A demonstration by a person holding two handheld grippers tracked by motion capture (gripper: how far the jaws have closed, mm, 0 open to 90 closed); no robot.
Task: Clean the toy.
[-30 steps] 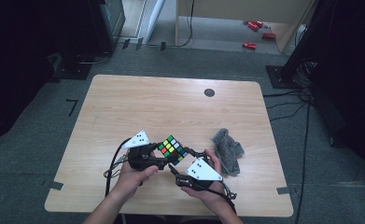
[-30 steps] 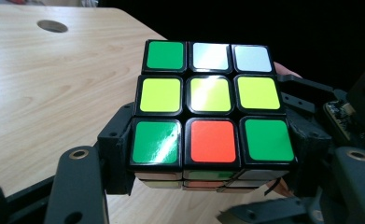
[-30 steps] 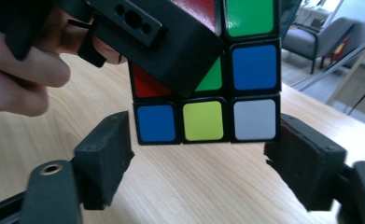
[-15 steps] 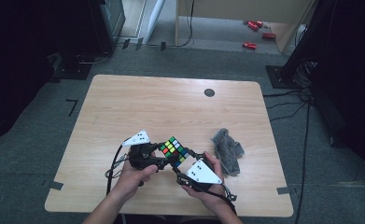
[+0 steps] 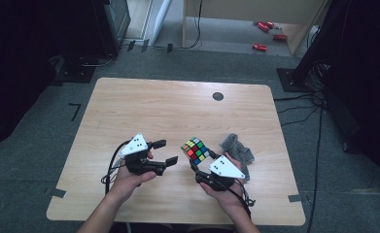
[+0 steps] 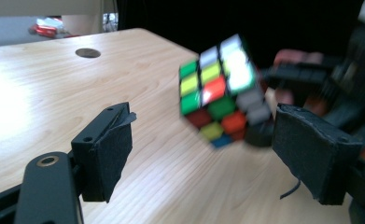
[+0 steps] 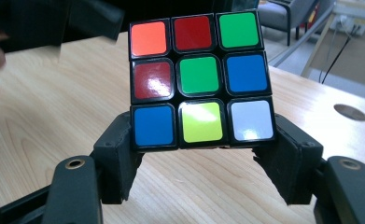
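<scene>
Reading left to right: left gripper [image 5: 162, 151] has just been opening, padded jaws apart with nothing between them. Puzzle cube [image 5: 196, 148], glossy plastic with square stickers and no long axis, is tilted corner-up above the pale woodgrain table [image 5: 144, 104], clamped low between right gripper [image 5: 203, 165] jaws. Crumpled grey cloth [image 5: 237, 147] lies just right.

A light wooden table [image 5: 144, 104] with rounded corners stands on grey floor; a crumpled grey cloth [image 5: 238, 147] (near its right edge) lies on it.
</scene>
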